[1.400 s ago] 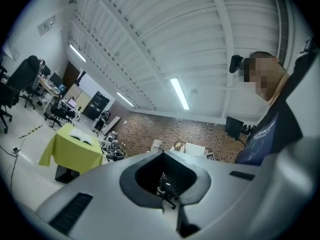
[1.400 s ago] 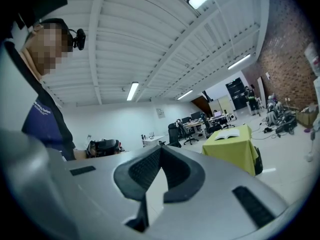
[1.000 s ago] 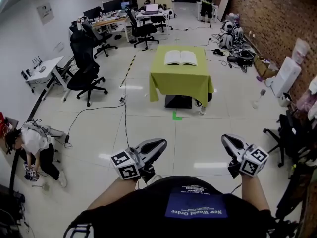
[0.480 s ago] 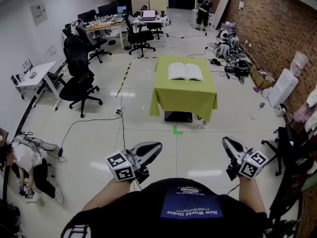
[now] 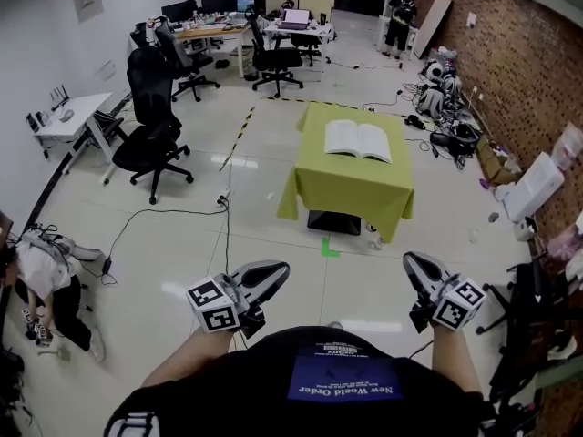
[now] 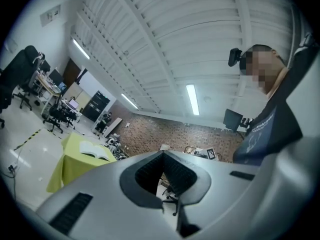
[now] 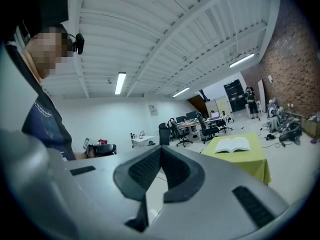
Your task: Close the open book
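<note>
Open book lies on the table, well apart from both grippers.
Left gripper and right gripper have their fingers together, holding nothing.

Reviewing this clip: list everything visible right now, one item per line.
Book: one, white pages, open on the table.
Table: one, green cloth, mid-floor ahead.
Office chairs: several, black, left and far side.
White desk: one, left wall.
Floor marker: one, green, before the table.
Brick wall: red-brown, right side.
Crouching person: one, lower left.
Standing person: one, far end.
Left hand-held gripper: grey, shut, empty.
Right hand-held gripper: grey, shut, empty.
</note>
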The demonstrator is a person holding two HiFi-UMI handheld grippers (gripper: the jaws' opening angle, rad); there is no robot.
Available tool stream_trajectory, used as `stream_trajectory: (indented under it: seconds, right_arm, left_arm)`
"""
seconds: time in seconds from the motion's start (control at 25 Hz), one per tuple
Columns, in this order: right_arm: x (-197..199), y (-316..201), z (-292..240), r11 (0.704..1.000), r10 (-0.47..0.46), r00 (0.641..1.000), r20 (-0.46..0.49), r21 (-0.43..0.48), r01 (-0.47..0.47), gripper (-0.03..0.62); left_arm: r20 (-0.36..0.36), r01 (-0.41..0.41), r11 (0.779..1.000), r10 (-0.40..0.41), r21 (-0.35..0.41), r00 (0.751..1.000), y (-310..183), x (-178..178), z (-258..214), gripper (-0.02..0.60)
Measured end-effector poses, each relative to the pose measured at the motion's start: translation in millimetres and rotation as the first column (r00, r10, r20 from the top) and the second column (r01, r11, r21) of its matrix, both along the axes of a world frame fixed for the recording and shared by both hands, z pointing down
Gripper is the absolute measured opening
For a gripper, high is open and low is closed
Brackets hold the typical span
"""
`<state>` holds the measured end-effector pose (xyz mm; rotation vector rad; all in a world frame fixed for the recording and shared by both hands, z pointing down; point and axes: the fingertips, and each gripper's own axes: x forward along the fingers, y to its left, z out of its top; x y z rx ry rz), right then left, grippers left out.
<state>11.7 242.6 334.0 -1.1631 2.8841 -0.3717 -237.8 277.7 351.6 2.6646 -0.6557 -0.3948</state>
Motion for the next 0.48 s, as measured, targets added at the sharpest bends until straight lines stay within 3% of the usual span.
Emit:
stream_trajectory:
  seconds: [0.16,0.48]
  right_arm:
    - [19,-62,-2,0.998,-0.066,0.998,0.003,0.007,0.066,-0.014]
    - [83,-166,-22,0.980,-0.195,0.981,-0.015,0.037,0.196,-0.014]
  left_arm:
    - [0.011,0.054,0.998,-0.054,0.023,0.998,-48,26,-10,0.006]
    - [-0.001,0.153,0.988,-0.153,0.032,0.988,-130,110,-33,0.006]
